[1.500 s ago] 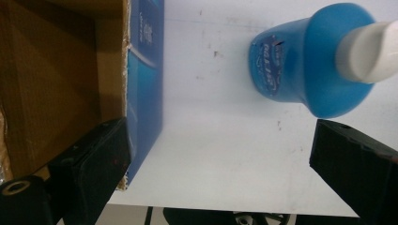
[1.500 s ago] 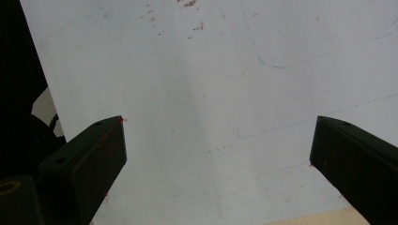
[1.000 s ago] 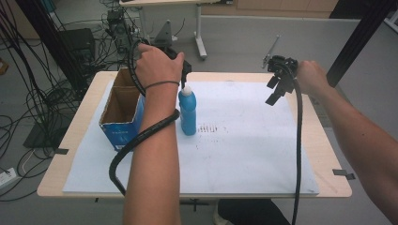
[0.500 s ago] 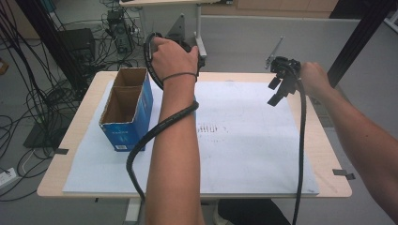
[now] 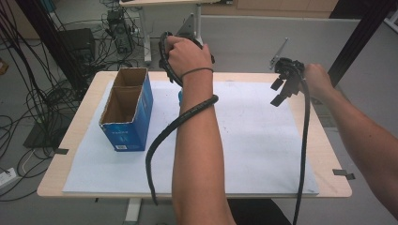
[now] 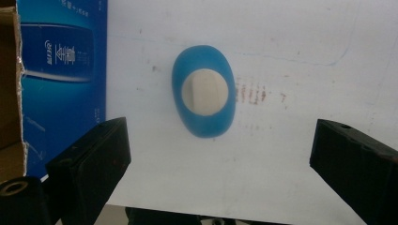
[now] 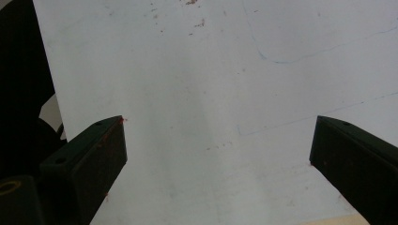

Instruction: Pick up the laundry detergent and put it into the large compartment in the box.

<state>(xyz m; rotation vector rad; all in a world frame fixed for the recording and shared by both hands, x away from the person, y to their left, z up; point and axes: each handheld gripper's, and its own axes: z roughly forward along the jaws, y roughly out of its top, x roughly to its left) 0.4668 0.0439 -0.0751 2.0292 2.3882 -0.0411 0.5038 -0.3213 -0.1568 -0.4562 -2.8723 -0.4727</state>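
A blue bottle (image 6: 204, 91) with a cream cap stands upright on the white paper, seen from straight above in the left gripper view. My left gripper (image 6: 220, 129) hangs open over it, jaws wide apart and clear of the bottle on both sides. In the high view the left hand (image 5: 187, 54) is raised at the table's far side, and the forearm hides all but a sliver of the bottle (image 5: 179, 96). My right gripper (image 5: 278, 92) is open and holds nothing, above the paper's far right; its jaws (image 7: 221, 124) frame bare paper.
An open blue cardboard box (image 5: 126, 110) stands just left of the bottle; its printed side (image 6: 61, 70) shows beside my left jaw. White paper (image 5: 253, 140) covers the wooden table (image 5: 75, 136). Black cables trail from both grippers across the front.
My left gripper let go of the bottle's top and rose toward the far side, now open above it. The bottle stays upright by the box. The right gripper barely moved.
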